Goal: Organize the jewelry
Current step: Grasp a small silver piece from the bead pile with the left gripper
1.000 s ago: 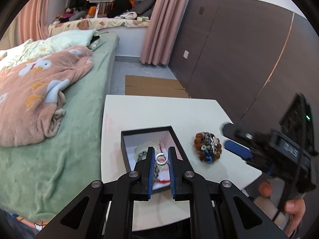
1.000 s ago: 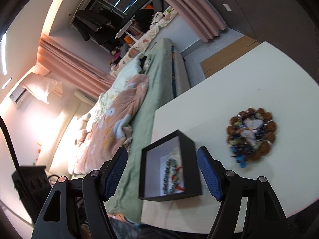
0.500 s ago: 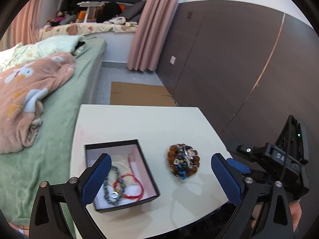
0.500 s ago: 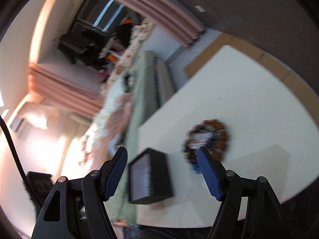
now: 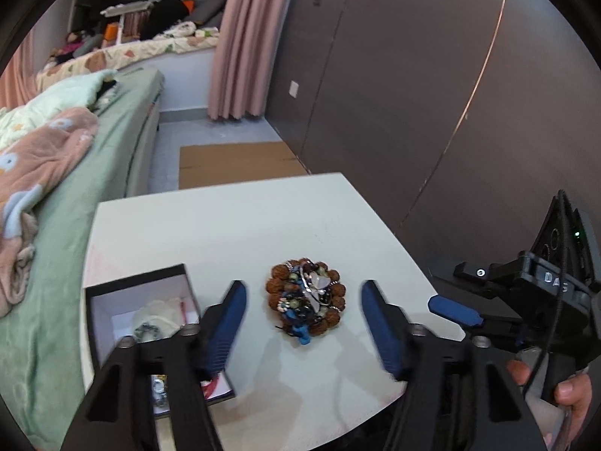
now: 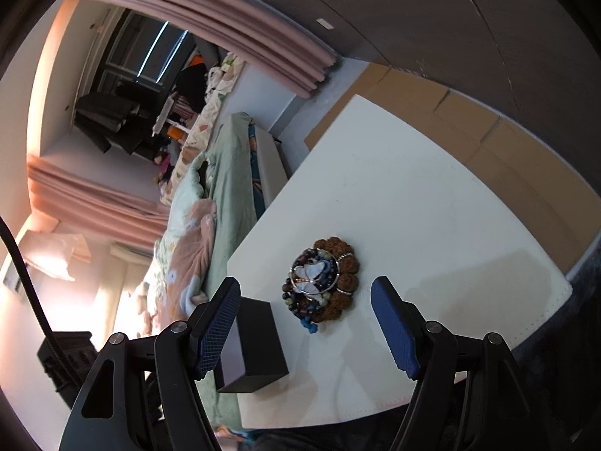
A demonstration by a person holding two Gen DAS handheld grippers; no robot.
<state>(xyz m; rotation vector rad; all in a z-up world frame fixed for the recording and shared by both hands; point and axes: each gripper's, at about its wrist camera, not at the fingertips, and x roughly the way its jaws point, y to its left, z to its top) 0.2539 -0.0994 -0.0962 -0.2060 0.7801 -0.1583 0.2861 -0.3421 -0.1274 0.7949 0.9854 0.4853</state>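
Observation:
A pile of jewelry [image 5: 306, 302], brown seed beads with blue beads and a pale butterfly piece, lies on the white table [image 5: 225, 233]. My left gripper [image 5: 302, 285] hangs short of it; its jaws are closing with nothing between the pads. Left of the pile stands the black box [image 5: 135, 280], holding a bead bracelet [image 5: 150, 329] and a red cord. My right gripper [image 6: 306, 282] is open and empty and frames the same jewelry pile [image 6: 321, 282] from nearer the table's edge, with the black box [image 6: 259, 342] at its left finger. The right gripper [image 5: 462, 293] also shows at the right of the left wrist view.
A bed [image 5: 94, 173] with a green sheet and a pink blanket runs along the table's left side. Flat cardboard [image 5: 233, 163] lies on the floor beyond the table. Dark wardrobe panels [image 5: 394, 94] stand on the right. A person's hand [image 5: 571, 387] grips the right tool.
The left gripper let a silver ring go over the box, opened wide, swung right to face the pile, and its jaws have since narrowed. The right gripper rolled and came closer to the pile.

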